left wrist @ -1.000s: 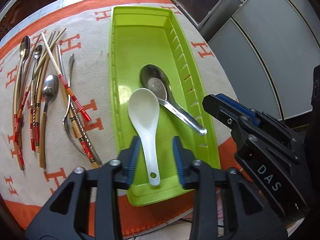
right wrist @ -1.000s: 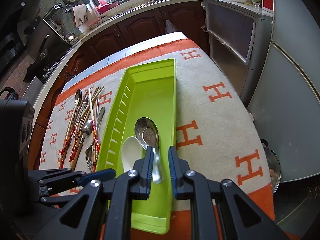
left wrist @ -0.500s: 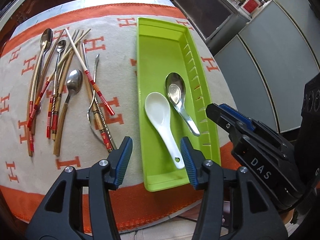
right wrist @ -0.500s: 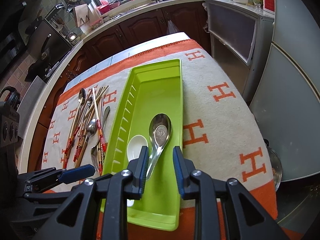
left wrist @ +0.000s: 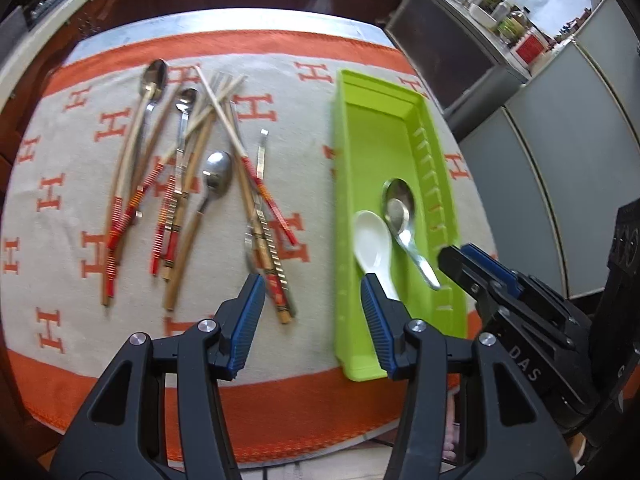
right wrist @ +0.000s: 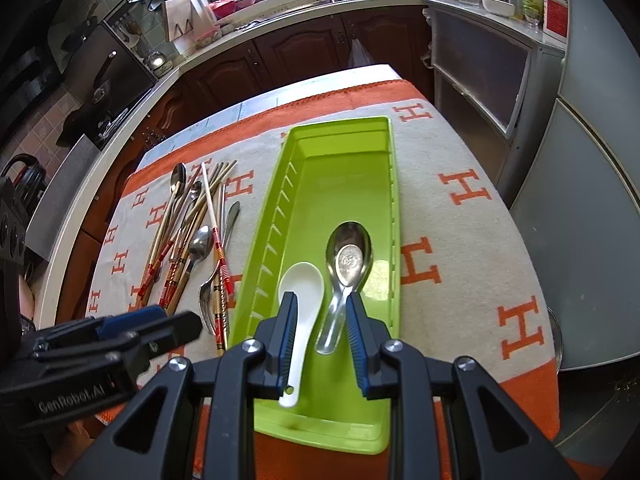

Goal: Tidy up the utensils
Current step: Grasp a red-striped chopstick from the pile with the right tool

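Observation:
A lime green tray [left wrist: 376,148] [right wrist: 340,184] lies on the cloth and holds a white ceramic spoon [left wrist: 372,236] [right wrist: 302,284] and a steel soup spoon [left wrist: 400,208] [right wrist: 348,260]. Left of the tray lies a loose pile of chopsticks [left wrist: 224,120] [right wrist: 208,200], metal spoons [left wrist: 216,176] [right wrist: 200,244] and a fork [right wrist: 206,296]. My left gripper [left wrist: 312,308] is open and empty, hovering above the cloth between the pile and the tray's near end. My right gripper [right wrist: 322,320] is open above the near end of the tray, over the two spoon handles, holding nothing.
An orange and beige cloth with H marks [left wrist: 60,200] [right wrist: 464,192] covers the table. Dark kitchen cabinets [right wrist: 300,52] and a worktop stand behind it. Grey cabinet doors [left wrist: 560,152] are on the right. The table's near edge runs just below the grippers.
My left gripper has opened wide and swung left away from the white spoon, toward the utensil pile. My right gripper has opened and drawn back, leaving the steel spoon lying in the tray.

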A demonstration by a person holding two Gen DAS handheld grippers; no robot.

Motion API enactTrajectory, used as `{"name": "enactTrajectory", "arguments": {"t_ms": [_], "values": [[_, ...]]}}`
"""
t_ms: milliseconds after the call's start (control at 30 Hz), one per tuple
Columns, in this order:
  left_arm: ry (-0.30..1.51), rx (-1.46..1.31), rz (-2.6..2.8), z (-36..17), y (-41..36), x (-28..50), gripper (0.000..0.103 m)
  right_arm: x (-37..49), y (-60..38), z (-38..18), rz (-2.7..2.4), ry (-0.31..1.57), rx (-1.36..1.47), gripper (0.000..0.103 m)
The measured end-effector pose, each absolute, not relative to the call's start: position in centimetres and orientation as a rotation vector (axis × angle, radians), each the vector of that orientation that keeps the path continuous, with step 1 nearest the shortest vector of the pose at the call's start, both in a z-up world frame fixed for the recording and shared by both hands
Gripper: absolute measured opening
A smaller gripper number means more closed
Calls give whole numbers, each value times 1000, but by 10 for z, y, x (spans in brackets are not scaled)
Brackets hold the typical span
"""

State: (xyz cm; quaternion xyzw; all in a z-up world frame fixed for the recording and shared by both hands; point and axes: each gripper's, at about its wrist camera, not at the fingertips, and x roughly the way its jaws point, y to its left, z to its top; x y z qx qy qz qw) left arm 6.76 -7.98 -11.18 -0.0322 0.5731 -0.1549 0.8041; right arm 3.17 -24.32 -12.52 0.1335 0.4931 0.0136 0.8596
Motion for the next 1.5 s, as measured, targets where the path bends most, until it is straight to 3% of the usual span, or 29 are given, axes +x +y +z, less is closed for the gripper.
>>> {"name": "enactTrajectory", "arguments": {"t_ms": [667, 1100, 1500], "values": [[1052, -22, -78, -87, 43, 98, 47, 99, -186, -101, 168, 1028, 205, 25], [1172, -95, -85, -127, 104, 161, 48, 186, -133, -136, 315, 1181, 195, 25], [1270, -188, -118, -176, 111, 200, 46, 222, -116, -185, 310, 1280, 181, 25]]}}
